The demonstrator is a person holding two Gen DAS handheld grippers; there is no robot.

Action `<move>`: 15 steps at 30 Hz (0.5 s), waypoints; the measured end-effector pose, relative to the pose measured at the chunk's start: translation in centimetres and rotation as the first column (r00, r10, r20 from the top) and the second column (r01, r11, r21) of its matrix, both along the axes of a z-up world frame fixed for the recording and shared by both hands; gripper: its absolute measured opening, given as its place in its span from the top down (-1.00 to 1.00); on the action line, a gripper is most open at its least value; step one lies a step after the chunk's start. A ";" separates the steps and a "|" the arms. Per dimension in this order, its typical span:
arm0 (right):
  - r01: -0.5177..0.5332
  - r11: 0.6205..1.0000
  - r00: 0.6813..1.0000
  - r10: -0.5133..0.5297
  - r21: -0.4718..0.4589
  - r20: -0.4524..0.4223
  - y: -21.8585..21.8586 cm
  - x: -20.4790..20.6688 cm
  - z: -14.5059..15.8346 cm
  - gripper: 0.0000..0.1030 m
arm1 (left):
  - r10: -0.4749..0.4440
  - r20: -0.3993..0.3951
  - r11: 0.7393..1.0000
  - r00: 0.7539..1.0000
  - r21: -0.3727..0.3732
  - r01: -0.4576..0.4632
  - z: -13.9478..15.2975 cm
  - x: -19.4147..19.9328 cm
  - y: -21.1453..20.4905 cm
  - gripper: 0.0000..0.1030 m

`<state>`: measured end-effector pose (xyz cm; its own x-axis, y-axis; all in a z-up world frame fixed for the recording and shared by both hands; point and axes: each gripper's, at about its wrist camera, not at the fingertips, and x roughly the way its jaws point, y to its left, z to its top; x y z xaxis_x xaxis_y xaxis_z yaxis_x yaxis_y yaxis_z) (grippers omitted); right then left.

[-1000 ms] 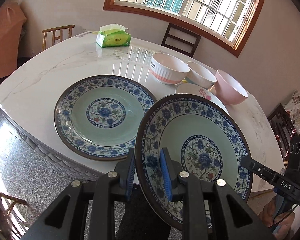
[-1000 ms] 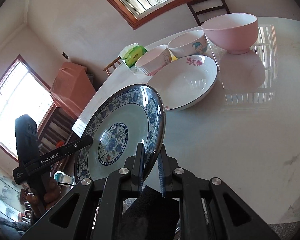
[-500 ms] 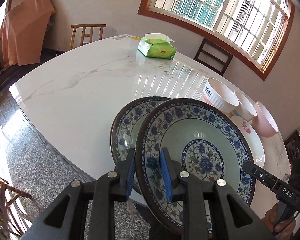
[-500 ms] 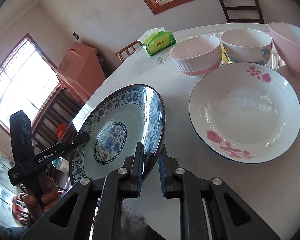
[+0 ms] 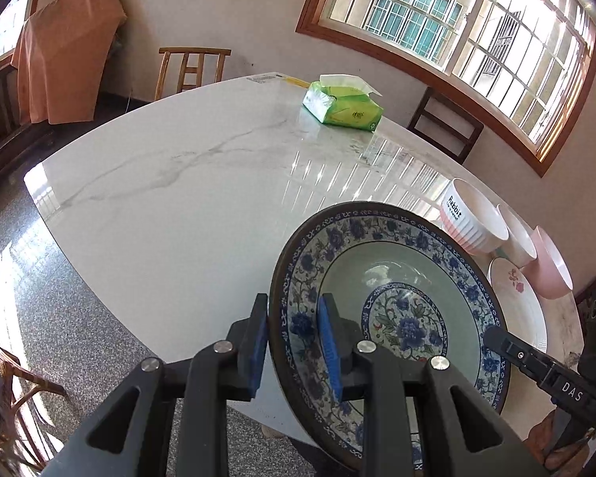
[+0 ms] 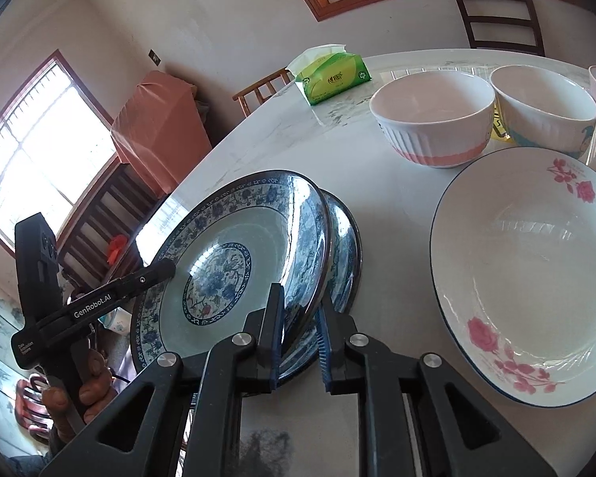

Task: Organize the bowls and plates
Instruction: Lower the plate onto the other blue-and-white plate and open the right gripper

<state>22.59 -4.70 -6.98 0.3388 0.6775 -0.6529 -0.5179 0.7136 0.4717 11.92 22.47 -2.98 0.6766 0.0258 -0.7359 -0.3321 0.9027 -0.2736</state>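
Note:
A blue floral plate [image 5: 393, 302] [image 6: 234, 258] is held by both grippers at opposite rims. My left gripper [image 5: 294, 342] and my right gripper [image 6: 298, 334] are each shut on its rim. It hovers tilted just over a second, matching blue plate [image 6: 343, 246] lying on the marble table [image 5: 178, 183], which the held plate hides in the left wrist view. A white plate with pink flowers [image 6: 528, 270] lies to the right. A white-and-pink ribbed bowl [image 6: 433, 115], a white bowl [image 6: 544, 107] and a pink bowl [image 5: 552, 262] stand behind it.
A green tissue pack [image 5: 341, 107] sits at the far side of the table. Wooden chairs [image 5: 190, 65] stand around the table, and an orange-covered piece of furniture [image 6: 159, 127] is by the wall. The table's near edge runs under the grippers.
The held plate has moved left, from beside the matching plate to over it, and now covers it in the left wrist view. Both grips stay shut.

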 end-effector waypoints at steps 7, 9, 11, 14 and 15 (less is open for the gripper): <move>0.003 1.000 1.000 -0.003 -0.023 0.012 0.7 -0.1 0.0 0.68 | -0.001 -0.007 1.000 1.000 0.000 0.001 -0.5 0.5 0.2 0.51; 0.005 1.000 1.000 -0.004 -0.030 0.019 0.9 0.0 -0.1 0.68 | -0.003 -0.007 1.000 1.000 0.005 0.003 -0.6 0.6 0.2 0.51; 0.005 0.999 1.000 -0.004 -0.043 0.025 1.1 0.0 -0.1 0.67 | -0.003 -0.013 1.000 1.000 -0.002 0.003 -0.8 0.7 0.3 0.51; 0.007 0.999 1.000 -0.006 -0.049 0.026 1.3 0.1 -0.3 0.67 | -0.004 -0.020 1.000 1.000 -0.010 0.004 -1.2 0.7 0.4 0.51; 0.007 0.999 1.000 -0.006 -0.050 0.029 1.3 0.1 -0.4 0.67 | -0.006 -0.021 1.000 1.000 -0.010 0.005 -1.3 0.8 0.4 0.51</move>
<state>22.70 -3.39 -7.35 0.3624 0.6419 -0.6758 -0.5261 0.7394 0.4201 12.68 22.82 -4.24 0.6613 0.0144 -0.7500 -0.3327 0.9017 -0.2761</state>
